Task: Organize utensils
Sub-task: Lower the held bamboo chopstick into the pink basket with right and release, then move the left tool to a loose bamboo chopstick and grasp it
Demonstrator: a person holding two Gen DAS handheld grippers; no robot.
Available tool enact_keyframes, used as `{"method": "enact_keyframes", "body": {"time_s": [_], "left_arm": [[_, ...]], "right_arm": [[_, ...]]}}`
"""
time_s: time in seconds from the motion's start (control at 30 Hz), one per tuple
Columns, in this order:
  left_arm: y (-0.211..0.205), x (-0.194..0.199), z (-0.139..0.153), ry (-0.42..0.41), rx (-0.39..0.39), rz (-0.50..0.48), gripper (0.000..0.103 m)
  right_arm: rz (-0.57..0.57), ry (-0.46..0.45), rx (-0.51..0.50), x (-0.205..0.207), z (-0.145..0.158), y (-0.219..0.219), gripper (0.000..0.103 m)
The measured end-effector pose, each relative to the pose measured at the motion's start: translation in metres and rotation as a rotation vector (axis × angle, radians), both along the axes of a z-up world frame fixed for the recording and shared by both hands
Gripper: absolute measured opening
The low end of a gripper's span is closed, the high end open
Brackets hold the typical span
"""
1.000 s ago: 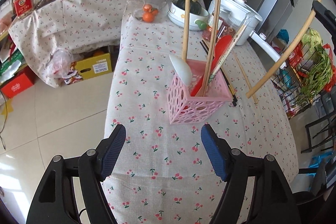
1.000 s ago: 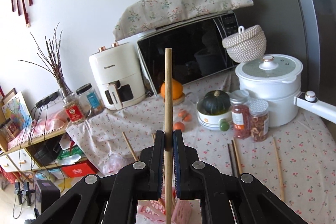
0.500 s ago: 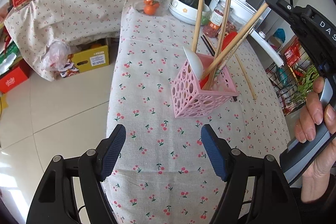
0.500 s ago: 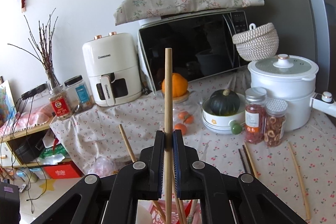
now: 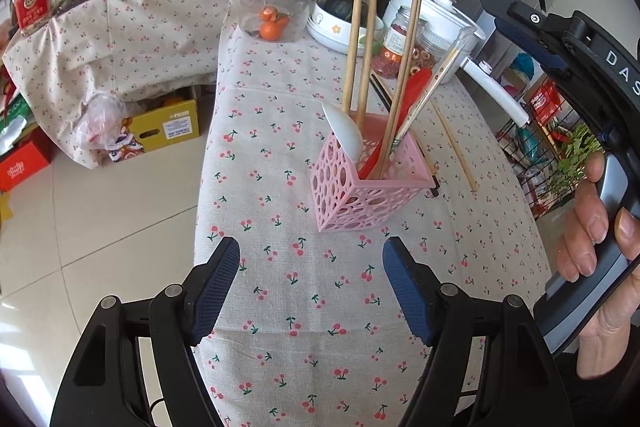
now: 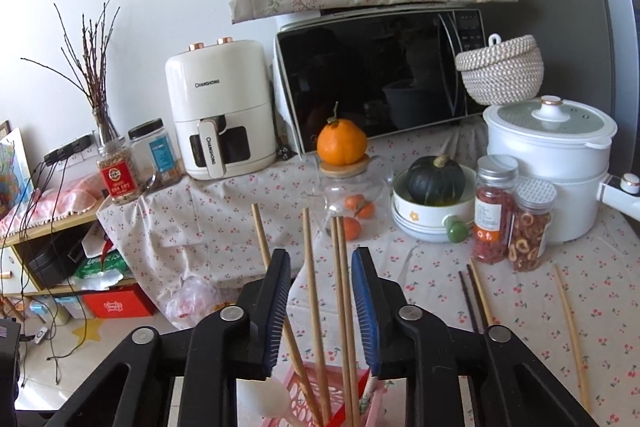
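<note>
A pink perforated holder (image 5: pixel 368 183) stands on the cherry-print tablecloth and holds several wooden chopsticks (image 5: pixel 354 39), a white spoon (image 5: pixel 342 137) and a red utensil (image 5: pixel 404 107). My left gripper (image 5: pixel 310 287) is open and empty, low in front of the holder. My right gripper (image 6: pixel 320 307) is open just above the holder (image 6: pixel 296 407); wooden chopsticks (image 6: pixel 312 291) stand up between its fingers, untouched by the pads. Its body shows at the right of the left wrist view. More chopsticks (image 6: pixel 568 323) lie loose on the cloth to the right, a dark pair (image 6: pixel 468 299) among them.
At the back stand a glass jar with an orange (image 6: pixel 342 143) on it, a bowl with a squash (image 6: pixel 434 179), two spice jars (image 6: pixel 494 207), a white pot (image 6: pixel 552 163), a microwave (image 6: pixel 380 75) and an air fryer (image 6: pixel 220 107). The table's left edge drops to floor with boxes (image 5: pixel 168 123).
My right gripper lowered the wooden chopstick into the pink holder and opened, letting it go. The left gripper stayed open and shifted only slightly.
</note>
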State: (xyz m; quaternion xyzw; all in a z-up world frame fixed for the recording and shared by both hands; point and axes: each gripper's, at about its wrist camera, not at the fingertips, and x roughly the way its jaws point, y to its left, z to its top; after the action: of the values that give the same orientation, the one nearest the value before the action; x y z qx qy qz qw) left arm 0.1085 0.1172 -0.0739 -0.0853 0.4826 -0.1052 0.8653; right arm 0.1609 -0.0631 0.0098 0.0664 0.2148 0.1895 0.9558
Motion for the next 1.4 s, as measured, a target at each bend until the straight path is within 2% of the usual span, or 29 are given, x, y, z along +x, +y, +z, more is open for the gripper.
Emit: {"method": "enact_keyframes", "body": {"time_s": [0.1, 0.2, 0.37, 0.7, 0.87, 1.0, 1.1, 1.2, 1.4], "left_arm": [[-0.007, -0.002, 0.004, -0.016, -0.003, -0.014, 0.077], [-0.017, -0.004, 0.010, -0.032, -0.010, -0.041, 0.076], [-0.042, -0.010, 0.016, -0.050, 0.001, -0.119, 0.076], [-0.103, -0.016, 0.011, -0.078, 0.055, -0.209, 0.076], [-0.146, -0.013, -0.008, 0.010, 0.053, -0.257, 0.077], [-0.190, -0.007, -0.023, 0.042, 0.133, -0.285, 0.076], [-0.218, 0.007, -0.031, 0.063, 0.156, -0.279, 0.076], [-0.241, 0.035, -0.037, 0.085, 0.122, -0.229, 0.076], [-0.273, 0.117, -0.045, 0.058, 0.131, -0.095, 0.075]], "right_arm": [[-0.007, 0.006, 0.016, -0.005, 0.009, -0.016, 0.034], [-0.028, 0.012, 0.016, -0.009, 0.016, -0.036, 0.042], [-0.050, 0.054, -0.037, -0.012, 0.015, -0.070, 0.067], [-0.103, 0.176, -0.188, -0.019, -0.013, -0.133, 0.080], [-0.158, 0.252, -0.218, -0.016, -0.032, -0.174, 0.083], [-0.219, 0.330, -0.215, -0.007, -0.051, -0.212, 0.084], [-0.261, 0.375, -0.224, 0.002, -0.064, -0.235, 0.084], [-0.283, 0.412, -0.217, 0.009, -0.074, -0.254, 0.084], [-0.291, 0.467, -0.195, 0.020, -0.093, -0.275, 0.084]]}}
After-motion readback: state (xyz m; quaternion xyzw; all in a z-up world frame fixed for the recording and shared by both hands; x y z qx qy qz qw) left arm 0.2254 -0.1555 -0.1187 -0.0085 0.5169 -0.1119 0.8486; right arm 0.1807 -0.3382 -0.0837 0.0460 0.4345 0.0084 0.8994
